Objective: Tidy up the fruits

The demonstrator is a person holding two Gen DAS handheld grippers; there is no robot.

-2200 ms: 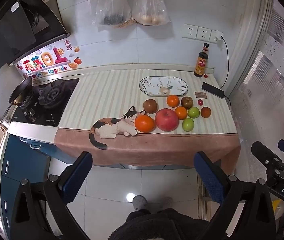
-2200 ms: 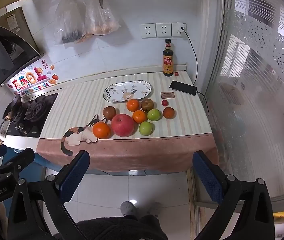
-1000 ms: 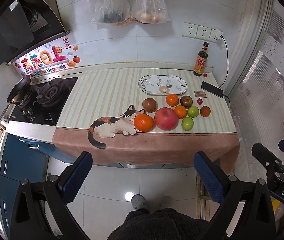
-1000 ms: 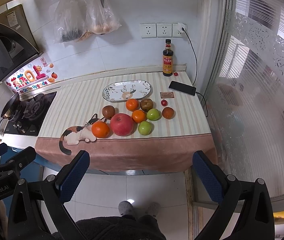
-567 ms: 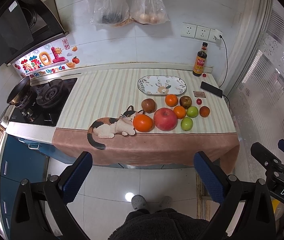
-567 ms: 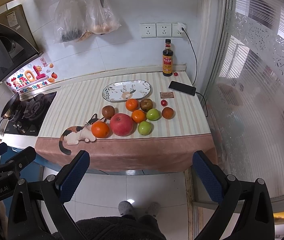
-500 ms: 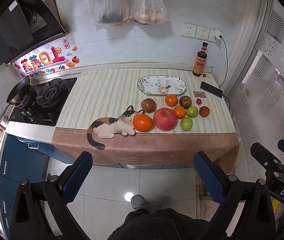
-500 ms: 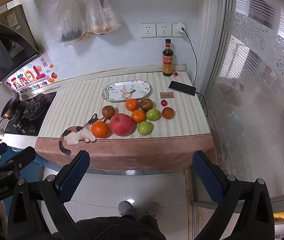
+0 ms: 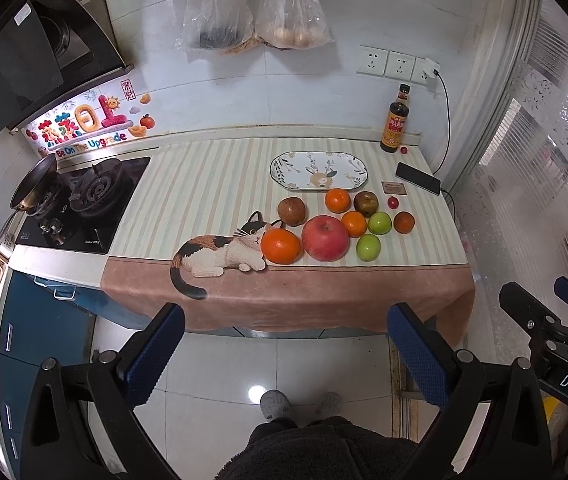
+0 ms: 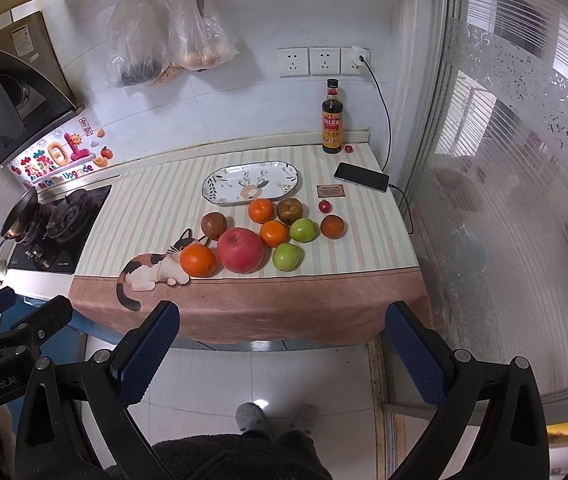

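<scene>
Left wrist view shows almost nothing changed in two seconds: both the left hand-held gripper (image 9: pixel 284 344) and right hand-held gripper (image 10: pixel 281 342) hang wide open and empty, fruits (image 9: pixel 326 238) untouched on the table (image 9: pixel 203 184) beside the empty plate (image 9: pixel 318 170).

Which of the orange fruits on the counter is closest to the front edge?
The big orange beside the printed cat's head, left of the large red apple. The other three orange fruits sit farther back, toward the plate.

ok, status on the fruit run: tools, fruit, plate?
Left tool open, empty, short of the counter. Right tool the same. Fruit cluster around the big red apple untouched on the striped cloth. Oval patterned plate empty; nothing blocking.
</scene>
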